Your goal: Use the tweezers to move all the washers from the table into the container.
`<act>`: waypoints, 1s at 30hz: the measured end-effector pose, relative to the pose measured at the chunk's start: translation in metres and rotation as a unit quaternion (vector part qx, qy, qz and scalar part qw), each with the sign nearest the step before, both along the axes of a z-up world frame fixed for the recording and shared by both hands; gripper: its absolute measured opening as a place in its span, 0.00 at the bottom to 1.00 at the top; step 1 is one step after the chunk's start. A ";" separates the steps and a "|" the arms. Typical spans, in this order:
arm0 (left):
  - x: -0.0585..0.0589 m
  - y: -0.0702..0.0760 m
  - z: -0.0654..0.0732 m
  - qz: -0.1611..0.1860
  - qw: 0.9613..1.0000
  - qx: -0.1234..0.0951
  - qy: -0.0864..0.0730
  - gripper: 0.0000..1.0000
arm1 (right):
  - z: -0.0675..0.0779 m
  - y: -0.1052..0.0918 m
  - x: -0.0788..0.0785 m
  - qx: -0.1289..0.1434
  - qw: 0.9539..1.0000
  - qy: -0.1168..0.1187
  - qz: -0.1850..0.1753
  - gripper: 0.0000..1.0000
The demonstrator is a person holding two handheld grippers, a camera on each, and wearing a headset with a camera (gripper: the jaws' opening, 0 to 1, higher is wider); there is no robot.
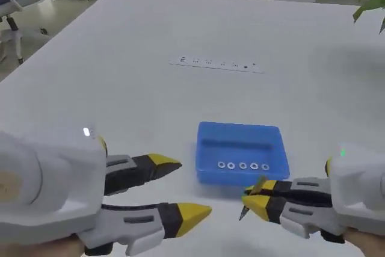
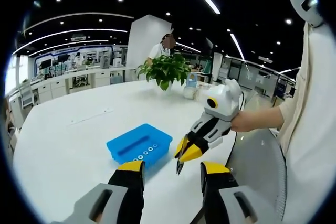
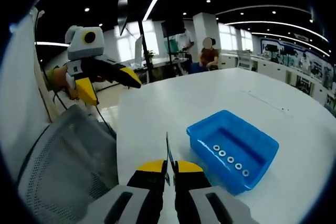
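Clamping slim pointed tweezers (image 3: 168,150), right gripper (image 3: 169,167) jaws meet; left gripper (image 2: 172,167) jaws gape empty near seemingly plastic container (image 1: 240,129).

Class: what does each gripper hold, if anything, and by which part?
The right gripper clamps the tweezers by their body, pointed tips poking past the jaws. The left gripper is open, holding nothing.

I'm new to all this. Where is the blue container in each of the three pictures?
Head view: the blue container sits low, right of centre, on the white table.
Left gripper view: the blue container is low, just left of centre.
Right gripper view: the blue container is at the lower right.
Shared landmark: the row of five washers on its floor, visible in all three views.
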State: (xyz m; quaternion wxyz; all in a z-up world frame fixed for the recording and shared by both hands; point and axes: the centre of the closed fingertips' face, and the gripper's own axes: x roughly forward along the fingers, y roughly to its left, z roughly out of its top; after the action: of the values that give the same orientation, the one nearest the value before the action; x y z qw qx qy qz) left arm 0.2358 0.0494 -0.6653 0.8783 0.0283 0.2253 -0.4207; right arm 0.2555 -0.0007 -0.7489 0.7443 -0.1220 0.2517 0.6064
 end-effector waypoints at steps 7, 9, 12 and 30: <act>-0.013 -0.022 -0.012 -0.086 0.995 0.045 -0.001 0.20 | -0.009 0.001 -0.029 -0.051 0.996 -0.021 0.072 0.02; -0.021 -0.030 -0.019 -0.126 0.990 0.065 -0.002 0.18 | -0.014 0.000 -0.035 -0.070 0.992 -0.034 0.094 0.02; -0.032 -0.037 -0.033 -0.180 0.976 0.121 -0.001 0.13 | -0.022 -0.001 -0.042 -0.101 0.986 -0.049 0.122 0.02; -0.032 -0.061 -0.052 -0.258 0.944 0.205 -0.016 0.00 | -0.023 0.004 -0.052 -0.115 0.979 -0.076 0.150 0.03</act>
State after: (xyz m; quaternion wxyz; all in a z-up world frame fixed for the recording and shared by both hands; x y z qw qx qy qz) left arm 0.2034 -0.0112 -0.7173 0.7186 0.2720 0.2774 -0.5768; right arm 0.2038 0.0036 -0.7724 0.6430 -0.2890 0.2412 0.6670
